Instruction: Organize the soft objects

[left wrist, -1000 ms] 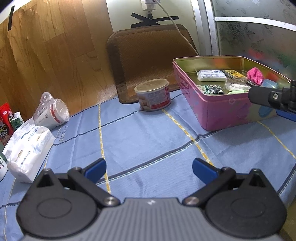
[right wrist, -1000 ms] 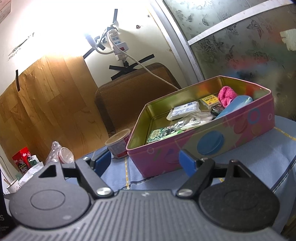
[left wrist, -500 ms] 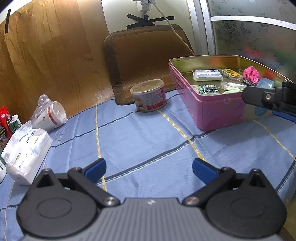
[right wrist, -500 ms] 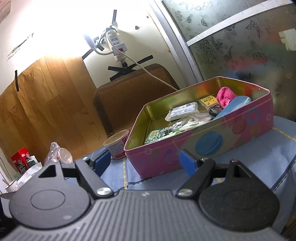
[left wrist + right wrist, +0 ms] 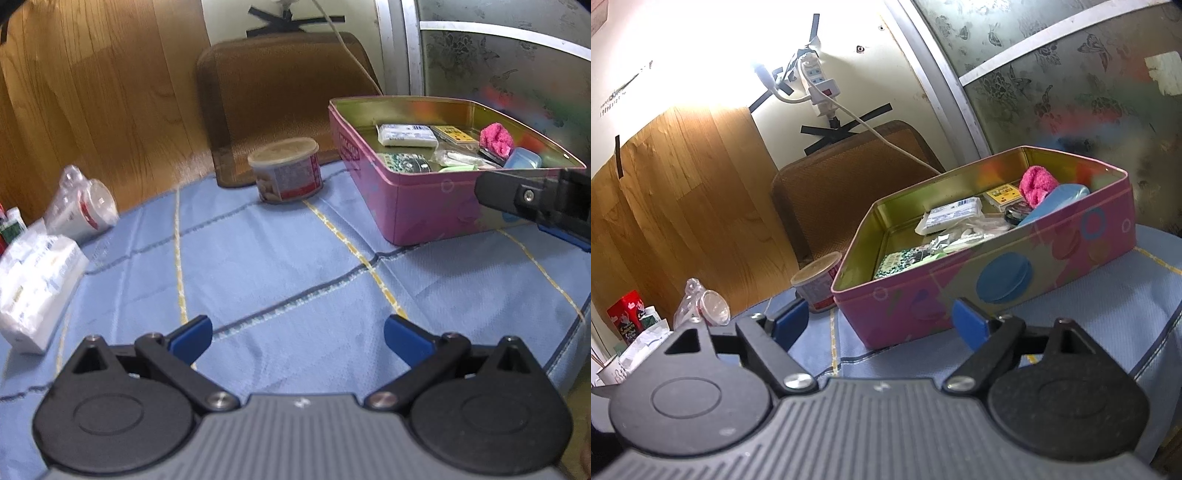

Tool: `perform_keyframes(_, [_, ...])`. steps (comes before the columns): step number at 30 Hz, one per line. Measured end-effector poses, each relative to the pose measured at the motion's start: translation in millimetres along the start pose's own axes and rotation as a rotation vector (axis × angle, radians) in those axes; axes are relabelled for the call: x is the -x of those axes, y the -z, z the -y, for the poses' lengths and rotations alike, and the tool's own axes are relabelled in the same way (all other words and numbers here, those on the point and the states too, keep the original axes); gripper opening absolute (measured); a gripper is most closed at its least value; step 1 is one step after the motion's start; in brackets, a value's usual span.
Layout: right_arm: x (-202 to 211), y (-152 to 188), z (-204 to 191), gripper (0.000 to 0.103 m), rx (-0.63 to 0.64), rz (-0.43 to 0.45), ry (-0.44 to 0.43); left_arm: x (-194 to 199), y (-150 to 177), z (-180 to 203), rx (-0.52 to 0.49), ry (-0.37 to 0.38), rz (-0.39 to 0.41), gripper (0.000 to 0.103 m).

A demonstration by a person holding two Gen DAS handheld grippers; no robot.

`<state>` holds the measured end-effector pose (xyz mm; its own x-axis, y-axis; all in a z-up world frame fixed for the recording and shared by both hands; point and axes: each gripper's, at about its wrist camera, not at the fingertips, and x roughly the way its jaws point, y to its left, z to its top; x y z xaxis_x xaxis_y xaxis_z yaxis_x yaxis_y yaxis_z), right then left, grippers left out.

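Observation:
A pink tin box (image 5: 424,206) stands on the blue tablecloth (image 5: 277,266) at the right; it also shows in the right wrist view (image 5: 997,280). Inside lie a pink fluffy cloth (image 5: 496,138) (image 5: 1036,184), a white tissue pack (image 5: 406,133) (image 5: 951,218), a blue case (image 5: 522,158) (image 5: 1056,199) and small packets. A white soft pack (image 5: 35,291) lies at the left edge. My left gripper (image 5: 297,334) is open and empty above the cloth. My right gripper (image 5: 879,321) is open and empty just in front of the box; its side shows in the left wrist view (image 5: 535,201).
A round lidded tub (image 5: 286,170) stands left of the box. A wrapped cup (image 5: 83,206) lies at the left. A brown cushion (image 5: 288,96) leans on the wall behind. A power strip (image 5: 818,85) with cable hangs on the wall. The table edge curves at the right.
My left gripper has shifted a little, so the box and tub have slid leftward in its view. My right gripper has barely moved. Both stay open.

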<state>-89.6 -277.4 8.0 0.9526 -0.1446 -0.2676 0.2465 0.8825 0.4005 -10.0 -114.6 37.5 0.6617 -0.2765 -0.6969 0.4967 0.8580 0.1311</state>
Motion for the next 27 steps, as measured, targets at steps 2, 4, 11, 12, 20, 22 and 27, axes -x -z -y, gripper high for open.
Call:
perform_keyframes(2, [-0.9, 1.8, -1.7, 0.089, 0.009, -0.005, 0.003, -3.4, 0.1, -3.4, 0.024, 0.018, -0.023, 0.103])
perform_keyframes(4, [-2.5, 4.0, -3.8, 0.089, 0.024, -0.015, 0.0, -5.9, 0.8, -5.6, 0.035, 0.013, -0.034, 0.103])
perform_keyframes(11, [-3.0, 6.6, -9.2, 0.09, 0.049, -0.017, -0.01, -5.9, 2.3, -8.8, 0.046, -0.003, -0.037, 0.103])
perform_keyframes(12, [-2.6, 6.1, -9.0, 0.09, 0.049, -0.013, -0.009, -6.1, 2.0, -8.9, 0.046, -0.002, -0.037, 0.103])
perform_keyframes(20, [0.6, 3.6, -9.8, 0.091, 0.064, 0.016, -0.01, -5.0, 1.1, -9.2, 0.042, -0.009, -0.03, 0.103])
perform_keyframes(22, [-0.2, 3.7, -9.8, 0.091, 0.065, 0.013, -0.013, -4.2, 0.2, -8.7, 0.041, -0.016, -0.028, 0.103])
perform_keyframes(27, [-2.0, 3.1, -6.6, 0.091, 0.055, 0.006, -0.014, -4.0, -0.6, -10.1, 0.051, -0.036, -0.025, 0.103])
